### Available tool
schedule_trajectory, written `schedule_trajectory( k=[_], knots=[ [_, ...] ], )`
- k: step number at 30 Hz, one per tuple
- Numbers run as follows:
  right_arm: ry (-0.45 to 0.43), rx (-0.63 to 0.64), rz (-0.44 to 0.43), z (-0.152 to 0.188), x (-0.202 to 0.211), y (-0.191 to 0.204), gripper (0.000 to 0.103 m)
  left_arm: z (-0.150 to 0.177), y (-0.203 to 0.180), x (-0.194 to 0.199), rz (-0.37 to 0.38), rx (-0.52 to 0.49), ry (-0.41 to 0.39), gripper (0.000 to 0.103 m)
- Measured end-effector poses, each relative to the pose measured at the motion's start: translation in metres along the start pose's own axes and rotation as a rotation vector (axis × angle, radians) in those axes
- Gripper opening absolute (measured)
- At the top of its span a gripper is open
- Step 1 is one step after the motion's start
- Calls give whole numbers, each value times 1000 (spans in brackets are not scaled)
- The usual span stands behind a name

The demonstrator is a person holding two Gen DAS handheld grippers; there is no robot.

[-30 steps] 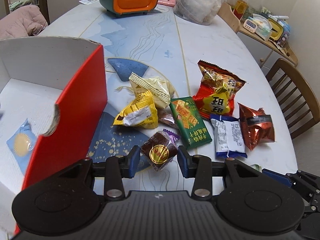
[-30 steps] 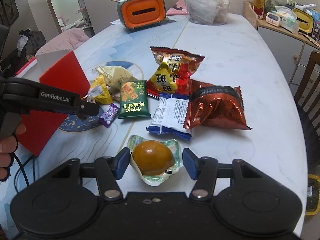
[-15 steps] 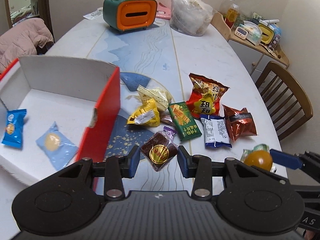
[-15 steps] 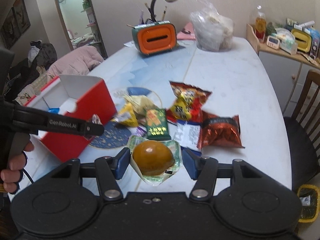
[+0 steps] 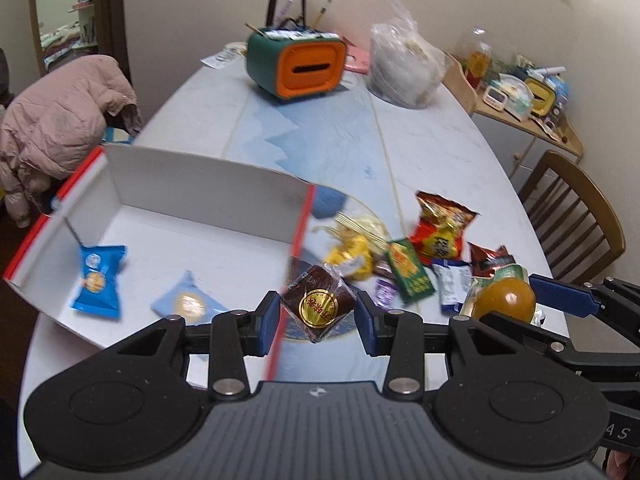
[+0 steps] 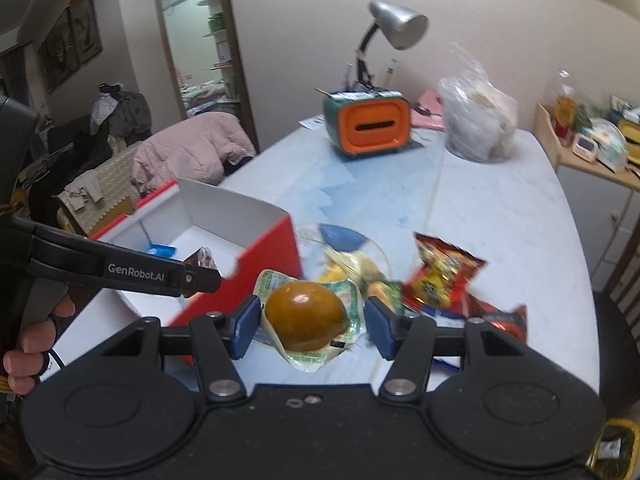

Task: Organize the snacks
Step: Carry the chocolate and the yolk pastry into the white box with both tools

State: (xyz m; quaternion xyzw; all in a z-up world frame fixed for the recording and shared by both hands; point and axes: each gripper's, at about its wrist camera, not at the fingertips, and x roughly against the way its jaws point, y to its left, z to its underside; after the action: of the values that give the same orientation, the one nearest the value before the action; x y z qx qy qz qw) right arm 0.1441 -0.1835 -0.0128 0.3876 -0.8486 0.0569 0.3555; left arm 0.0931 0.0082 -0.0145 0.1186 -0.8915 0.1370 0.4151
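step: carry both to box (image 5: 208, 184) | left hand-held gripper (image 5: 318, 317) holds brown cake (image 5: 318, 302) | right hand-held gripper (image 6: 307, 322) holds egg pack (image 6: 306, 314) | tip: clear red wall, release low inside near box's right edge

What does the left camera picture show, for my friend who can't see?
The left gripper holds a brown wrapped cake over the edge of a red box that already holds two blue snacks. More snack packets lie on the table.

I see beige walls (image 6: 300, 40), a grey lamp (image 6: 396, 26) at the table's (image 5: 440, 148) far end, a wooden chair (image 5: 576, 208) right, a pink jacket (image 5: 60, 120) left, an open doorway (image 6: 196, 40) behind
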Motion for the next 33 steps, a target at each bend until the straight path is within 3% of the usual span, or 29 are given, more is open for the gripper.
schedule_trajectory(
  k=[10, 19, 33],
  knots=[
    [-21, 54, -38, -27, -26, 58, 56, -13, 62, 16, -38, 25, -27, 40],
    [5, 85, -50, -42, -65, 101, 56, -22, 121, 11, -75, 38, -3, 40],
    [107, 140, -1, -45, -144, 136, 56, -38, 177, -44, -132, -16, 79, 40]
  ],
)
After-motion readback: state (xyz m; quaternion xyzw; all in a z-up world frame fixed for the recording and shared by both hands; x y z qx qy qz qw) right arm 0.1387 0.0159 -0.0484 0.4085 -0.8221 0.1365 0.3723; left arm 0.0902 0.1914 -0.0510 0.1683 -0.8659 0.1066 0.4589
